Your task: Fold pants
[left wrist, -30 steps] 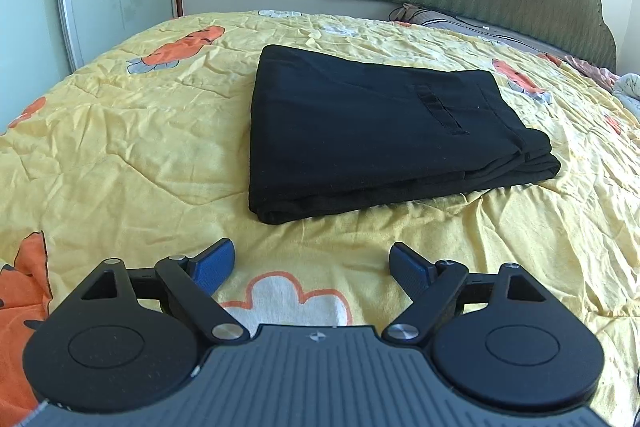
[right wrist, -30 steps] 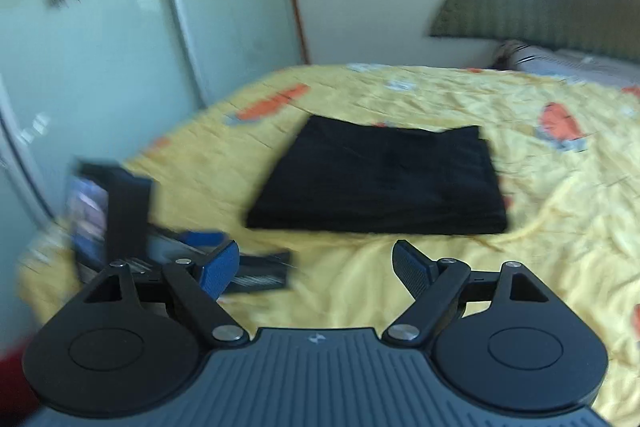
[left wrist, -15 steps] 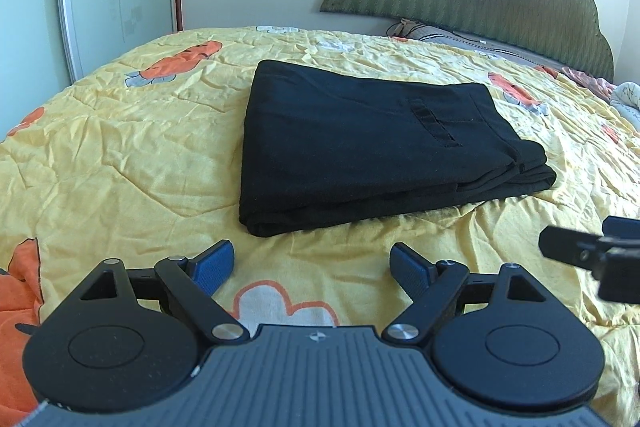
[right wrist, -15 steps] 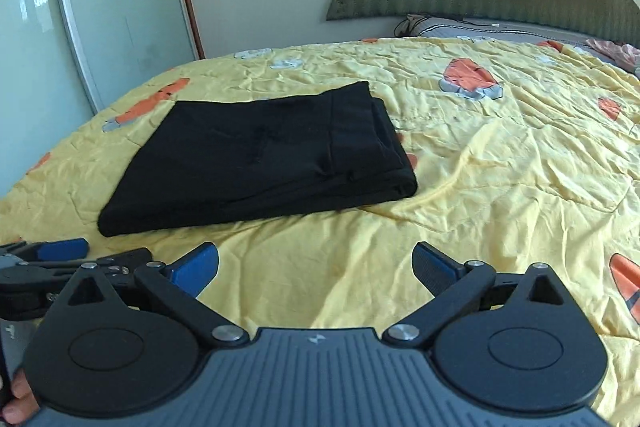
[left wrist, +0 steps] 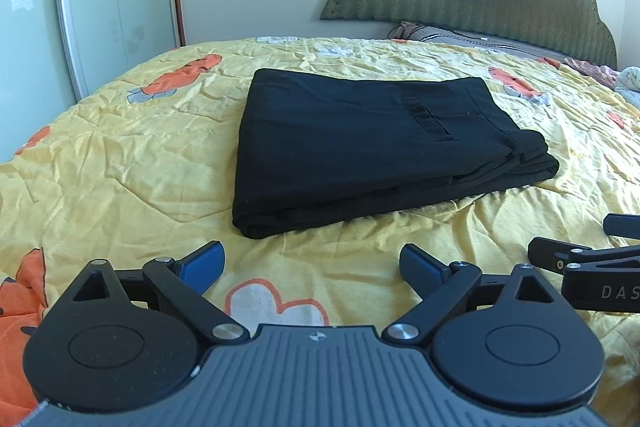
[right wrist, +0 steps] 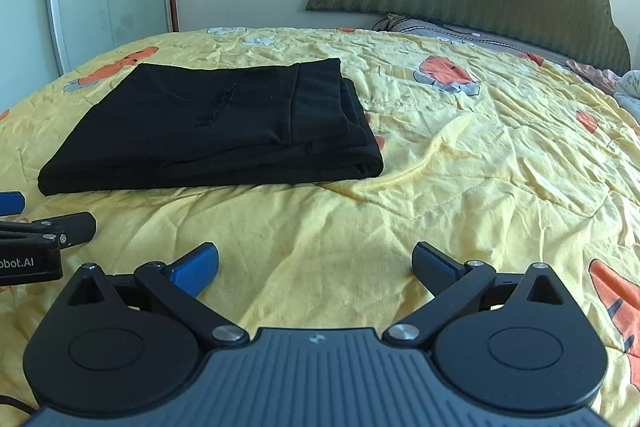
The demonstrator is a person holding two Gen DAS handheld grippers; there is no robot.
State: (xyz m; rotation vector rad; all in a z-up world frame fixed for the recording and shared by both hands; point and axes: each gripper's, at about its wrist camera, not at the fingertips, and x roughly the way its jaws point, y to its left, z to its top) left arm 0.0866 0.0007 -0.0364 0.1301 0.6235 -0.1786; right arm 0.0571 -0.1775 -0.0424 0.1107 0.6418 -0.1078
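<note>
On the yellow quilted bedspread (left wrist: 120,163) with orange cartoon prints we see one pair of black cloth pants (left wrist: 372,147), folded into a flat layered rectangle, well ahead of both our grippers. Our left gripper (left wrist: 312,263) has just spread its jaws wider and our right gripper (right wrist: 316,267) has just been opening too, both released with nothing between them. Only the left view shows the pants' pocket slit clearly, while the right view shows the stacked fold edges.
</note>
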